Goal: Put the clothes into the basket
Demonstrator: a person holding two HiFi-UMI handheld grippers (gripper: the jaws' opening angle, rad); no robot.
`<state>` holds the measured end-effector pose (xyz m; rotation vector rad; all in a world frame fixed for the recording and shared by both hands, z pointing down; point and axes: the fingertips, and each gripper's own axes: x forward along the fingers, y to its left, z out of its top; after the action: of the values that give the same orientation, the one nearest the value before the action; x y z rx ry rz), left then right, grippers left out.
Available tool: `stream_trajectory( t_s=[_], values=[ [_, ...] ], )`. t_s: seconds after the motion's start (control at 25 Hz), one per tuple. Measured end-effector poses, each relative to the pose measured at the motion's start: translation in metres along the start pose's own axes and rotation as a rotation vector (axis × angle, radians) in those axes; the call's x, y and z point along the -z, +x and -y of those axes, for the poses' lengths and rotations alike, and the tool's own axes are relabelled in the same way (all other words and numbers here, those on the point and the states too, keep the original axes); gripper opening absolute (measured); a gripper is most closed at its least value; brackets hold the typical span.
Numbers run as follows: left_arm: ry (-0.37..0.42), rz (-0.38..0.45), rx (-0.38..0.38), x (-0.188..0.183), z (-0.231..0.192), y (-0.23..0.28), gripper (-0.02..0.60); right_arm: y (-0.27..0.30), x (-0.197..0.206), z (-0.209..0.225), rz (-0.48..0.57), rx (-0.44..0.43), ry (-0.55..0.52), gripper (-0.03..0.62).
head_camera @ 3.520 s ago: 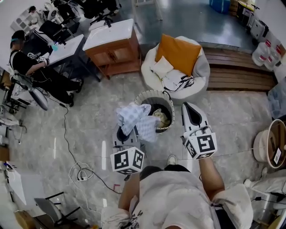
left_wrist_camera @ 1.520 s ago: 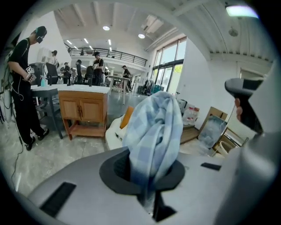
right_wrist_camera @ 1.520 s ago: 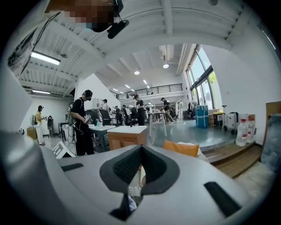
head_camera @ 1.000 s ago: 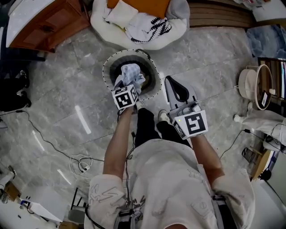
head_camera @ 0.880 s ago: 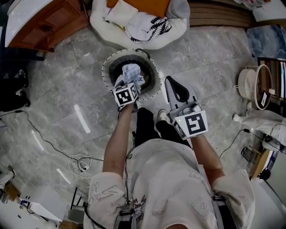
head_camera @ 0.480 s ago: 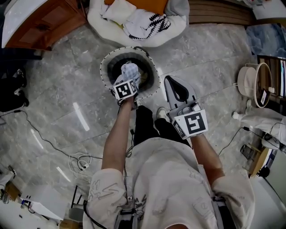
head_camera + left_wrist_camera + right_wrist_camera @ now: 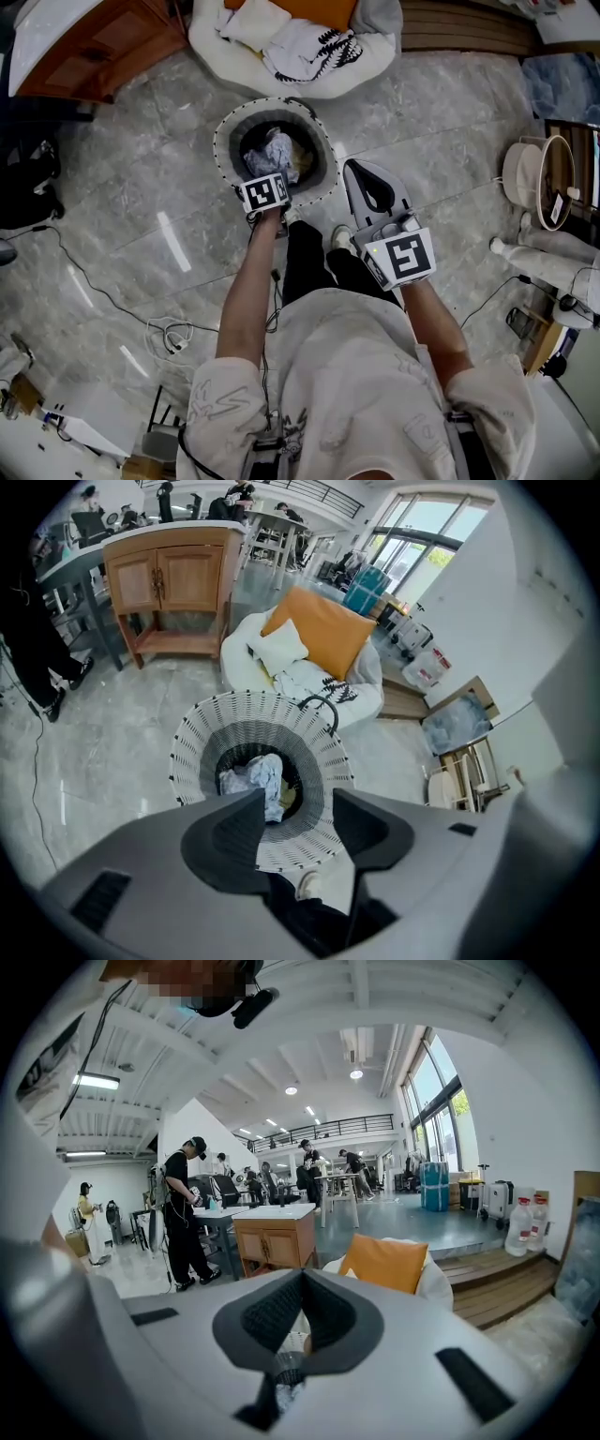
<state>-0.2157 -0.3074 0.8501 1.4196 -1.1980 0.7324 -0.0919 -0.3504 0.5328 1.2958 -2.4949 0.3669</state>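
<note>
The round white wicker basket stands on the marble floor in front of me. A pale blue checked cloth lies loose inside it, on top of other clothes. My left gripper hangs over the basket's near rim and points steeply down. In the left gripper view its jaws are opening, with nothing between them, and the cloth lies below in the basket. My right gripper is held beside the basket on the right, shut and empty. A white garment with black pattern lies on the chair beyond.
A white round chair with an orange cushion stands just behind the basket. A wooden cabinet is at the far left and wooden steps at the far right. Cables trail on the floor at left. My shoes are near the basket.
The left gripper sank over the basket and its jaws came apart. The checked cloth it held now lies in the basket. The right gripper stayed put.
</note>
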Motion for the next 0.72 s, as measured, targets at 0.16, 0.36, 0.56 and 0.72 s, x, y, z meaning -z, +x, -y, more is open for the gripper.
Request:
stream_trajectory(
  t_s=[0.16, 0.36, 0.56, 0.72],
  values=[
    [-0.016, 0.018, 0.003, 0.009, 0.001, -0.011, 0.221, -0.004, -0.001, -0.003, 0.008, -0.014, -0.003, -0.012],
    [0.003, 0.066, 0.015, 0.021, 0.008, -0.034, 0.221, -0.008, -0.004, -0.008, 0.024, -0.037, -0.014, -0.012],
    [0.015, 0.112, 0.018, 0.035, 0.017, -0.064, 0.221, -0.017, -0.009, -0.011, 0.032, -0.053, -0.016, -0.012],
    [-0.019, 0.162, 0.023, 0.046, 0.025, -0.091, 0.221, -0.028, -0.015, -0.011, 0.05, -0.076, -0.041, -0.012]
  ],
)
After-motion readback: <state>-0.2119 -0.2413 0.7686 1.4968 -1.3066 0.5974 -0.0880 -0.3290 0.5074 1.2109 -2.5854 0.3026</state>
